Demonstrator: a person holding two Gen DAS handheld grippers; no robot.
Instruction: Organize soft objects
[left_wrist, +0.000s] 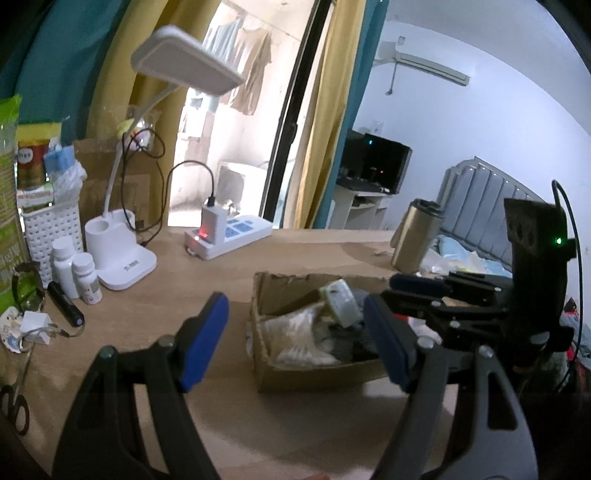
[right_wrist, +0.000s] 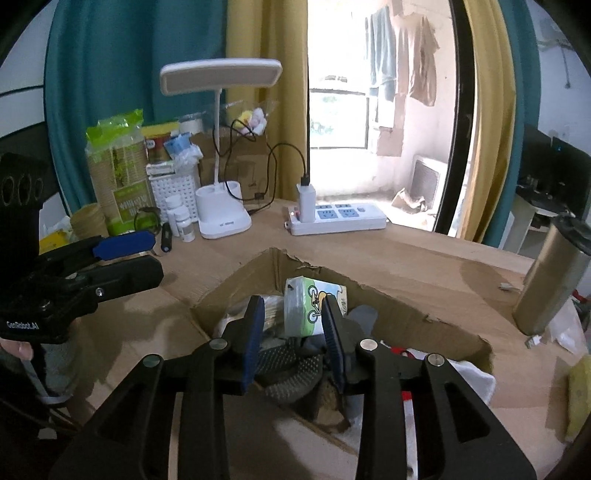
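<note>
Left wrist view first: left hand-held gripper half spread over bare desk, nothing between the blue pads, parked just left of the cardboard box, presumably leaving the box to the other hand. Inside the box, a pale bag lying flat and a green tissue pack propped on top, soft things gathered in one place. Right hand-held gripper reaching in from the right above the box's far side. Far left, white lamp and power strip; far right, steel tumbler. Right wrist view now: right hand-held gripper part open directly over the box, pads either side of the tissue pack yet apparently clear of it, gripping nothing; looks like a drop-off or a fresh approach, hard to say which. Dark knobbly fabric heaped beneath. Beyond the wooden desk, teal and yellow curtains and a bright balcony doorway with laundry hanging.
</note>
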